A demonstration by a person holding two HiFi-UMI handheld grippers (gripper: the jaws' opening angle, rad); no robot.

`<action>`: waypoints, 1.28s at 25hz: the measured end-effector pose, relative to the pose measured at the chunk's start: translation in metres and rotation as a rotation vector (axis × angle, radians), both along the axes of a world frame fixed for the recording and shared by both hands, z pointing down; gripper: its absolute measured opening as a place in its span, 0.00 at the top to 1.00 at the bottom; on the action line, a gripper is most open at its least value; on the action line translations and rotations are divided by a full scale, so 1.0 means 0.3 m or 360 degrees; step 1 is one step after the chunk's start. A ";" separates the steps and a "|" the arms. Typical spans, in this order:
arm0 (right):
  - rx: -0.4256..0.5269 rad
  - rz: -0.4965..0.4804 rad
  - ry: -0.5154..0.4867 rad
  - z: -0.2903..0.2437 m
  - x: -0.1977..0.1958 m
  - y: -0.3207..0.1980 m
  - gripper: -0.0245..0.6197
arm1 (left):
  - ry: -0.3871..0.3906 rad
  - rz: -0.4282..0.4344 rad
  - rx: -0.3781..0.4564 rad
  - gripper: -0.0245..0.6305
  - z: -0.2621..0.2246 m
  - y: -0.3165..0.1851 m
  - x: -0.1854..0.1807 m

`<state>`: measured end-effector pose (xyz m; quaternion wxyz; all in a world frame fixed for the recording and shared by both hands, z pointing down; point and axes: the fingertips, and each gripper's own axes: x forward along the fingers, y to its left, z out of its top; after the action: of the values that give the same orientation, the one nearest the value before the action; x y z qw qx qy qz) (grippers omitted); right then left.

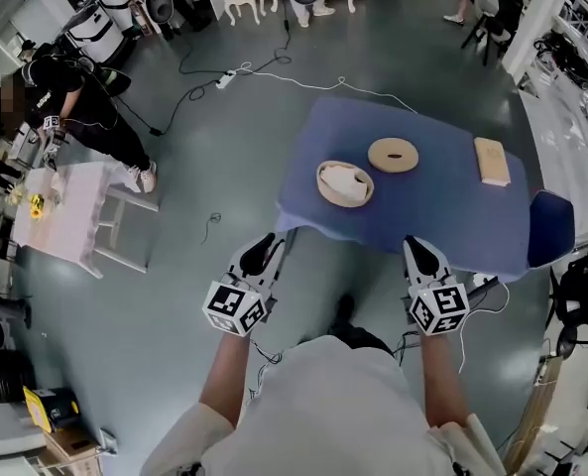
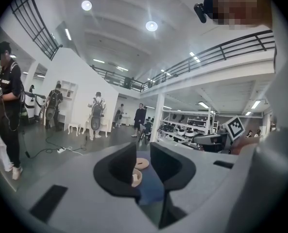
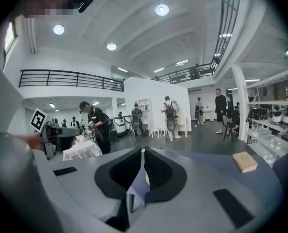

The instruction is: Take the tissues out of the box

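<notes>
Left gripper (image 1: 263, 250): hovering short of table (image 1: 442, 221), jaws standing apart, empty;
Right gripper (image 1: 424, 250): jaws pressing together, holding nothing;
Tissue box (image 1: 345, 184): sitting on table ahead of both, well apart; round, open-topped, white tissues (image 1: 347, 178) showing

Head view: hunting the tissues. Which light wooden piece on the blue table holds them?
The open round wooden box, leftmost, white tissue inside; the slotted disc and rectangular block hold none.

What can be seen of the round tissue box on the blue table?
The round box is a shallow, light wood-coloured container standing open and upright on the blue tablecloth, toward its near left part. White tissue fills it, crumpled. A slotted round lid lies flat beside it, apart. Nothing touches the box but the cloth.
</notes>
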<state>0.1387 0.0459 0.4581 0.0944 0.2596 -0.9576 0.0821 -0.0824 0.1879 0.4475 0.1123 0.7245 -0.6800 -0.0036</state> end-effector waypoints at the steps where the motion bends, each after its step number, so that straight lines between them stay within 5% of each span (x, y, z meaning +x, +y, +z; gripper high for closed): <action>1: -0.0012 -0.0003 0.0004 0.010 -0.007 -0.036 0.89 | 0.0005 -0.0007 -0.0011 0.81 0.009 -0.032 -0.006; 18: -0.0167 -0.0122 0.0040 0.151 -0.100 -0.413 0.89 | 0.0029 -0.0137 -0.0153 0.82 0.096 -0.358 -0.048; 24: -0.0192 -0.0114 0.0073 0.185 -0.114 -0.444 0.89 | 0.0024 -0.0075 -0.0178 0.82 0.116 -0.430 -0.053; 32: -0.0187 -0.0013 0.0089 0.188 -0.241 -0.496 0.89 | 0.0013 0.0044 -0.0182 0.82 0.125 -0.550 -0.220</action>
<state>0.0663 -0.1030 0.5146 0.1367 0.2518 -0.9492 0.1304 -0.1484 0.0230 0.4851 0.1563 0.7263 -0.6686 0.0340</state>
